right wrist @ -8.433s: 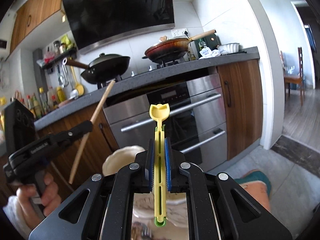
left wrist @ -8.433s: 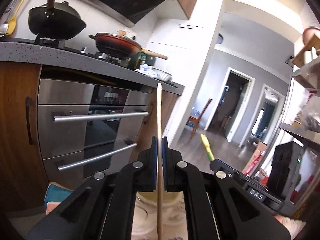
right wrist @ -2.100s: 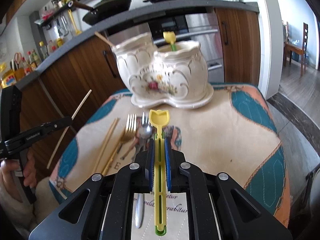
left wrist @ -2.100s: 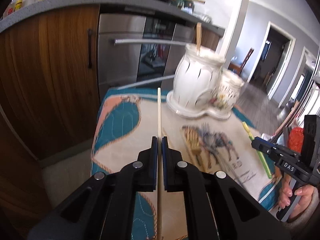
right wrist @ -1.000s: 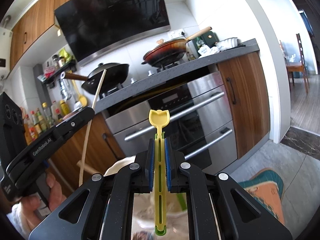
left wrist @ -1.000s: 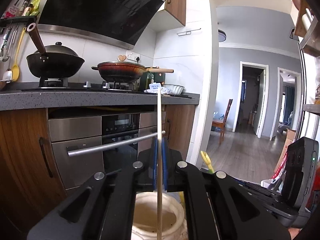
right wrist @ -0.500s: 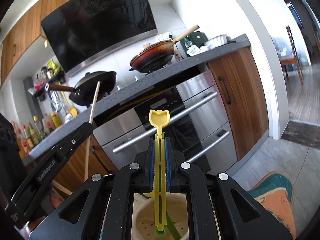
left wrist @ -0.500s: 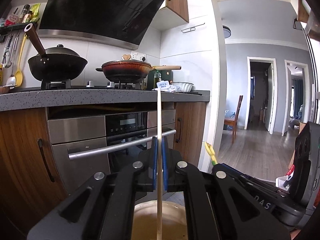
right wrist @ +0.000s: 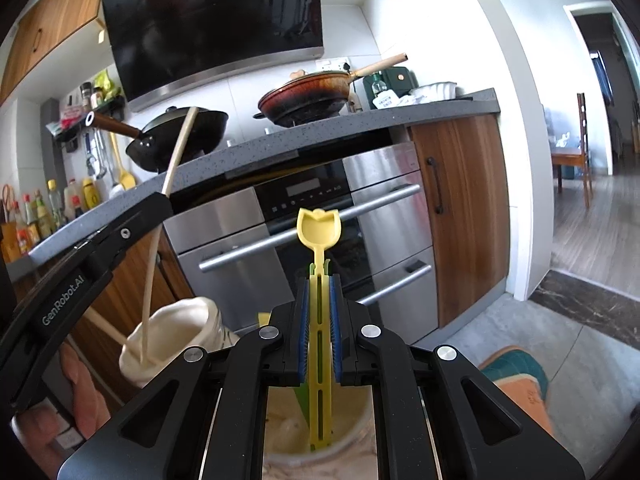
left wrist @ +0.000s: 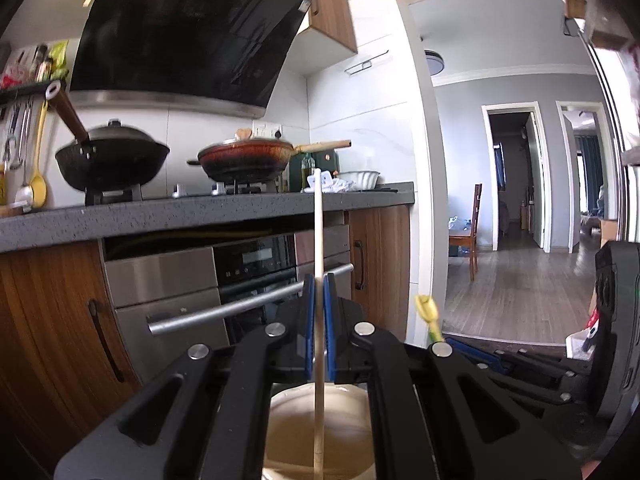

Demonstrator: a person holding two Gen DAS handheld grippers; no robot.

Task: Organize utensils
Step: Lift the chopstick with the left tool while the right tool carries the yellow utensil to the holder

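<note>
In the left wrist view, the left gripper (left wrist: 319,320) is clamped on an upright wooden chopstick (left wrist: 318,240) whose lower end hangs inside the cream holder (left wrist: 288,412); an oven (left wrist: 248,280) and countertop (left wrist: 160,216) stand behind, and the right gripper (left wrist: 472,354) sits just to its right. In the right wrist view, the right gripper is clenched on a yellow plastic spoon (right wrist: 319,272), handle down in the holder's near compartment (right wrist: 352,428), while the chopstick reaches into the far one (right wrist: 176,332).

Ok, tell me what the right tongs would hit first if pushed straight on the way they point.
Most likely the oven, around its upper handle bar, behind the yellow spoon the right tongs grip. Nothing else shows in between, though depth is unclear.
</note>
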